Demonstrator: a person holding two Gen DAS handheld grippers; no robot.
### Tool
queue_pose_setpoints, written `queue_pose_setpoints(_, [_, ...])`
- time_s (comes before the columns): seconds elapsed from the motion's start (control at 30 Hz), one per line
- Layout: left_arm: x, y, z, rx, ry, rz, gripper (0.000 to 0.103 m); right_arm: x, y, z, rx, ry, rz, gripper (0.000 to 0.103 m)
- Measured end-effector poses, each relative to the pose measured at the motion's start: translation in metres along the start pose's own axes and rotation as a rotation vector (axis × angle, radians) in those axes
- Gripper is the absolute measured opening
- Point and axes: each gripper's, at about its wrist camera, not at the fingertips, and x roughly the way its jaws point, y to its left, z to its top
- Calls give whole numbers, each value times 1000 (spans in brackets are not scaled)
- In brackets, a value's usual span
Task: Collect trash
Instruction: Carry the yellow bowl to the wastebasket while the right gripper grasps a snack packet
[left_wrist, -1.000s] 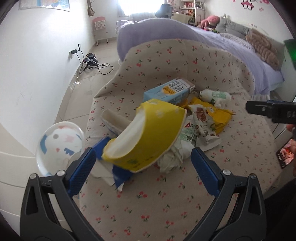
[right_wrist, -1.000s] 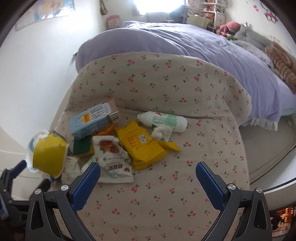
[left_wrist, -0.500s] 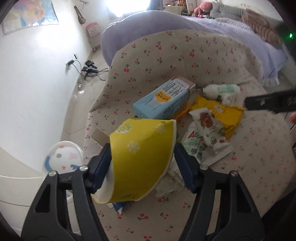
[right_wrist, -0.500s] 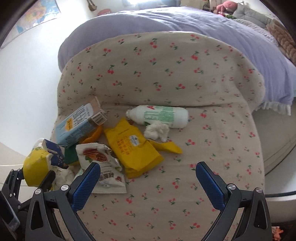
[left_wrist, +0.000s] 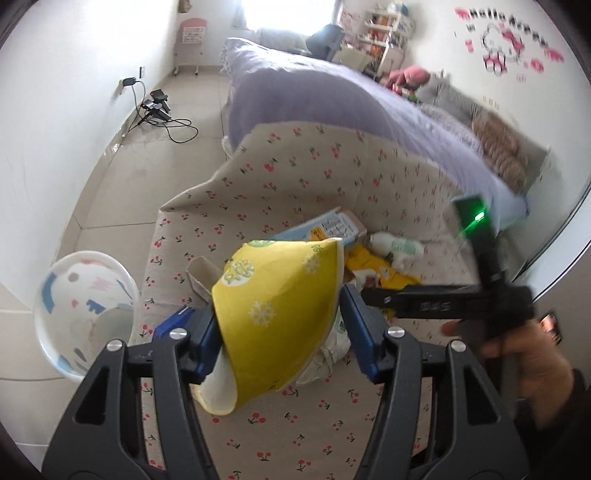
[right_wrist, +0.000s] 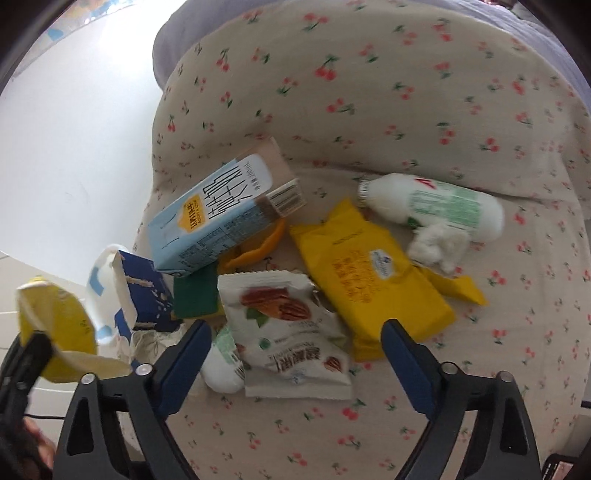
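Observation:
My left gripper (left_wrist: 279, 332) holds a crumpled yellow paper bowl (left_wrist: 280, 291) lifted off the pile; its blue pads press on both sides and the jaws are still closing. The same bowl (right_wrist: 55, 325) shows at the left edge of the right wrist view. My right gripper (right_wrist: 295, 332) hovers low over a white nut snack packet (right_wrist: 284, 314), jaws closing but wide, touching nothing. Around it lie a blue milk carton (right_wrist: 214, 218), a yellow pouch (right_wrist: 369, 277), a white bottle (right_wrist: 436, 206), a tissue wad (right_wrist: 439, 243) and a torn dark blue box (right_wrist: 144, 295).
The trash lies on a cherry-print cushioned seat (right_wrist: 406, 92). A white cartoon-print bin (left_wrist: 85, 310) stands on the floor at its left. Behind are a bed with a purple cover (left_wrist: 314, 96) and cables (left_wrist: 162, 110) by the wall. A hand (left_wrist: 528, 354) holds the right gripper.
The left jaws closed on the yellow bowl and raised it off the pile. The right gripper sank toward the snack packet and its jaws narrowed a little.

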Motion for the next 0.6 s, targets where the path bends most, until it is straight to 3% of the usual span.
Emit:
queue_pose_setpoints(0.13, [-3, 15, -4, -57, 2, -32, 61, 22, 8, 5, 11, 27, -41, 87])
queue_pose_setpoints(0.17, [-4, 19, -4, -62, 1, -33, 61, 27, 10, 6, 11, 29, -49, 78])
queue_pose_setpoints(0.37, [-13, 40, -8, -106, -1, -35, 61, 31, 21, 6, 2, 13, -47, 48])
queue_pose_setpoints(0.6, [-27, 66, -14, -137, -19, -21, 61, 18, 33, 2, 5, -29, -38, 45])
